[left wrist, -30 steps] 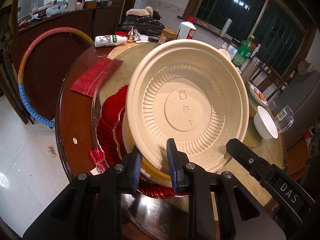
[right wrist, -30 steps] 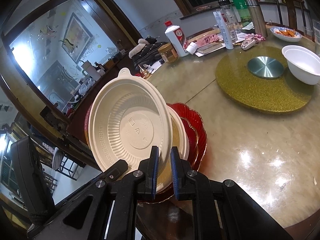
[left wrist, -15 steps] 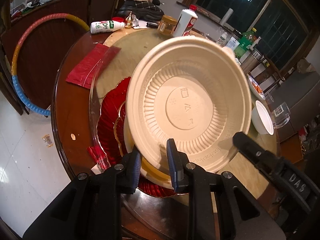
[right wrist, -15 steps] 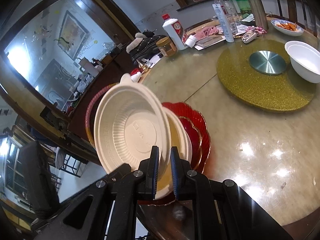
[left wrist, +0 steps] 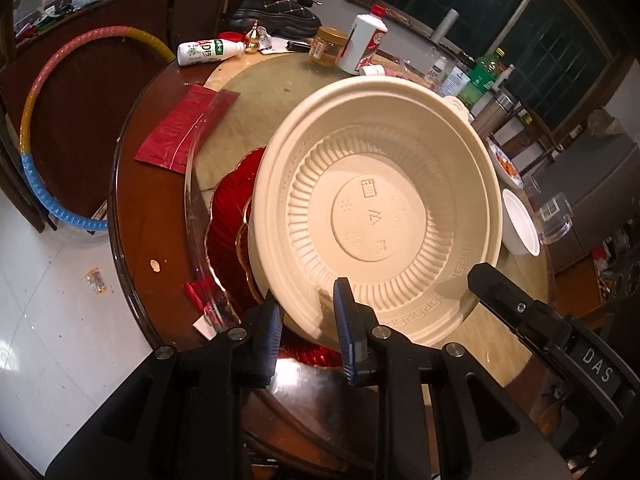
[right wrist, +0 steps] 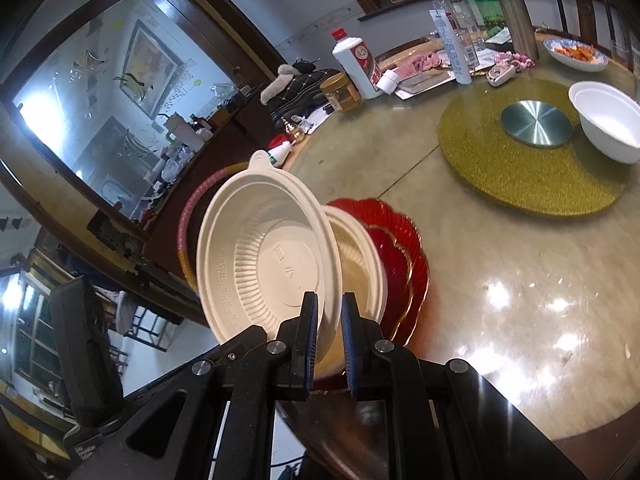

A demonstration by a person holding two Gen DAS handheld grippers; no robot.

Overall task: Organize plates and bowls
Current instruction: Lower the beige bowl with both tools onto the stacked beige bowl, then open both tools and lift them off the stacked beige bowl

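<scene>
A cream disposable bowl (left wrist: 380, 216) is tilted up off a stack, its inside facing both cameras; it also shows in the right wrist view (right wrist: 268, 256). My left gripper (left wrist: 306, 330) is shut on its near rim. My right gripper (right wrist: 329, 332) is shut on the rim at another spot; its black finger (left wrist: 516, 308) shows in the left wrist view. Under the bowl another cream bowl (right wrist: 360, 264) rests on red scalloped plates (right wrist: 400, 240), which also show in the left wrist view (left wrist: 230, 208). A white bowl (right wrist: 608, 120) stands far right.
A round wooden table (left wrist: 132, 208) with a glass turntable (right wrist: 500, 272) and a gold mat (right wrist: 520, 176). Bottles (right wrist: 356, 62), a jar (right wrist: 340, 92), a food dish (right wrist: 576, 54) and a red packet (left wrist: 180, 132) lie around. A hula hoop (left wrist: 36, 128) leans at left.
The cream bowl has been lifted and tilted steeper, away from the bowl beneath. Both grippers rose with it and stay shut on its rim.
</scene>
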